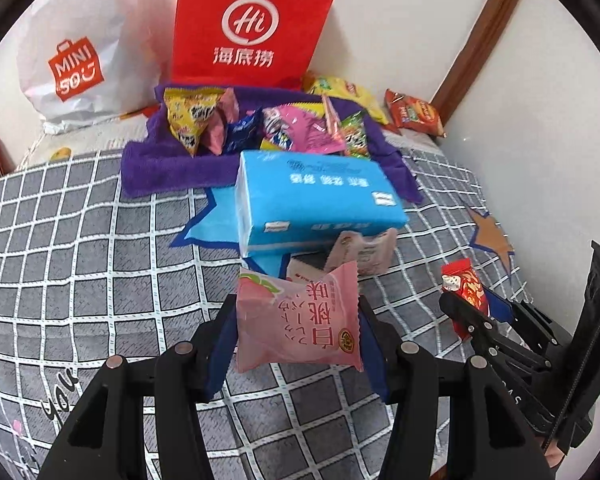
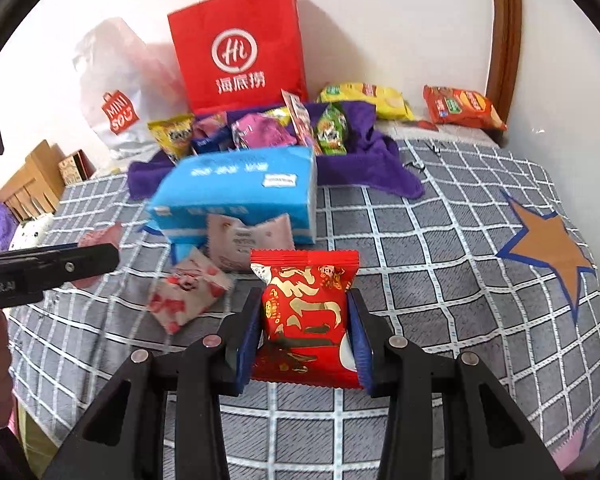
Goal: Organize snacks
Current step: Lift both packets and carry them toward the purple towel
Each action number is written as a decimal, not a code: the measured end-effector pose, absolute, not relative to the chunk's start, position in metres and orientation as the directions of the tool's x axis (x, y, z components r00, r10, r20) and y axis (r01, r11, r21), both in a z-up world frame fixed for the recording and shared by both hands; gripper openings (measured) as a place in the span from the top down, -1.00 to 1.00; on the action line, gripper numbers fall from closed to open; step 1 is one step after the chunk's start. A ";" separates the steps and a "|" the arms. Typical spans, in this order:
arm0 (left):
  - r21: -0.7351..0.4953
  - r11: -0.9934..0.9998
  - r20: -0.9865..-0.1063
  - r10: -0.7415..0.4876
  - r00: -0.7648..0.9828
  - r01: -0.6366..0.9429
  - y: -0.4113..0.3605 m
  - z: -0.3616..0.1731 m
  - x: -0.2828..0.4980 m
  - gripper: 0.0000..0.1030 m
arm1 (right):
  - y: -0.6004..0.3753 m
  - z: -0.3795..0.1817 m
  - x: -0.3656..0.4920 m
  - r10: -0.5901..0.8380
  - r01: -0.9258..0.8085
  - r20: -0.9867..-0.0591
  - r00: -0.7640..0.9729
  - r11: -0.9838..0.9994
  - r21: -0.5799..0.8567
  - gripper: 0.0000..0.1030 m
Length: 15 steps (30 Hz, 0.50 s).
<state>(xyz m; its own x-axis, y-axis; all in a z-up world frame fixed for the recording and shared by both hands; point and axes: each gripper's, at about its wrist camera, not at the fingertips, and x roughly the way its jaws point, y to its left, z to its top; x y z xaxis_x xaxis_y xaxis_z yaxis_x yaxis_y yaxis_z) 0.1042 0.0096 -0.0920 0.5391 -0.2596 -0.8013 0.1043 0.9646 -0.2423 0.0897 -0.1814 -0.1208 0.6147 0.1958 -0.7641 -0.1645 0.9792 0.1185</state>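
My left gripper [image 1: 298, 312] is shut on a pink peach snack packet [image 1: 296, 320] and holds it above the checked bedspread. My right gripper [image 2: 305, 312] is shut on a red snack packet [image 2: 306, 316]; it also shows at the right of the left wrist view [image 1: 466, 300]. A blue tissue pack [image 1: 316, 196] lies ahead, with a pale pink packet [image 2: 246, 240] leaning on its front and a red-and-white packet [image 2: 188, 292] beside it. Behind, a purple towel [image 1: 156, 168] holds several mixed snack packets [image 1: 296, 128].
A red paper bag [image 1: 252, 24] and a white Miniso bag [image 1: 76, 52] stand against the back wall. A yellow chip bag [image 2: 368, 98] and an orange packet [image 2: 462, 108] lie at the back right. A wooden door frame [image 2: 504, 32] stands right.
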 end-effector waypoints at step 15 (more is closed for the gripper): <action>-0.255 0.956 -0.753 -0.291 0.591 0.147 0.000 -0.049 0.092 -0.03 | -0.183 -0.063 0.077 0.190 -0.148 -0.713 0.675 0.981 0.122 0.21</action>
